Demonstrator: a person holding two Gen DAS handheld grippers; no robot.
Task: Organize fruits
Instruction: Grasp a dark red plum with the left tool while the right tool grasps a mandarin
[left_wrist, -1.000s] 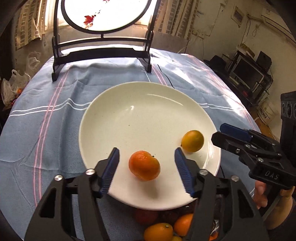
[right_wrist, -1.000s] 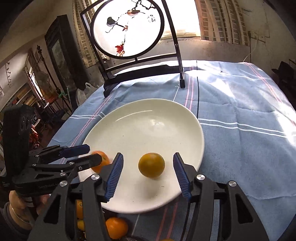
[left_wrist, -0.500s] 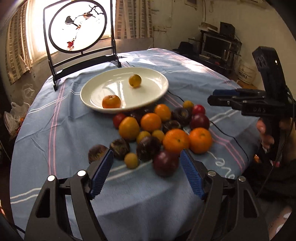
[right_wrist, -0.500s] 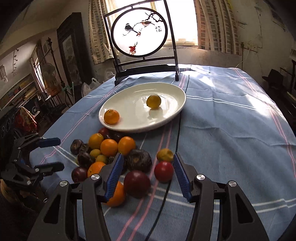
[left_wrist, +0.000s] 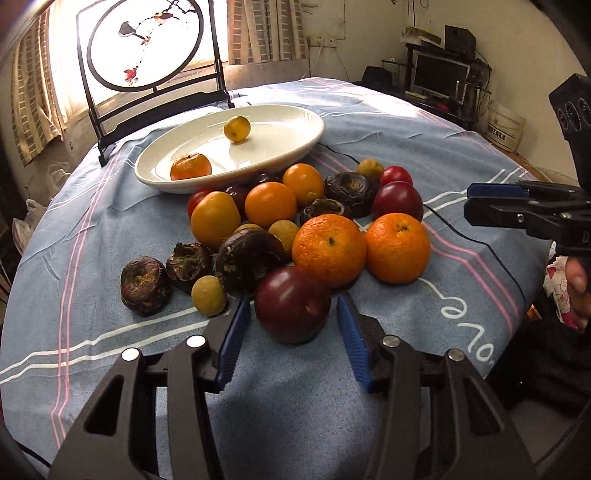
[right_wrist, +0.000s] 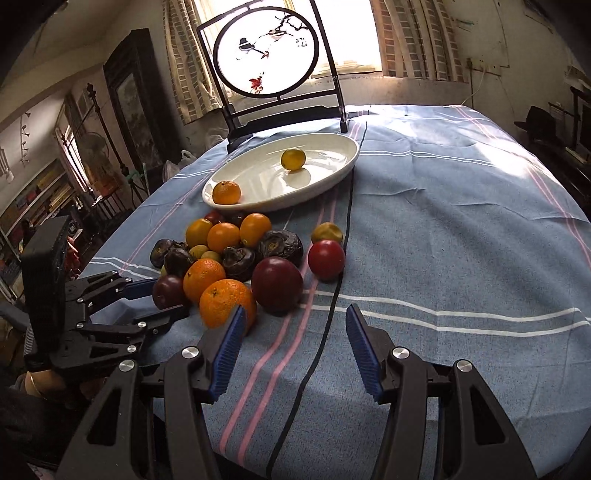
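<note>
- Round table under a blue striped cloth, with a white plate at the far side holding a mandarin and a small yellow fruit.
- Heap of loose fruit on the cloth just in front of the plate.
- Left gripper low over the near cloth, blue pads spread wide either side of a dark red plum, not visibly touching.
- Right gripper spread wide, holding nothing, left pad just in front of an orange.

Sunlit curtained window, dark cabinet, monitor desk
</note>
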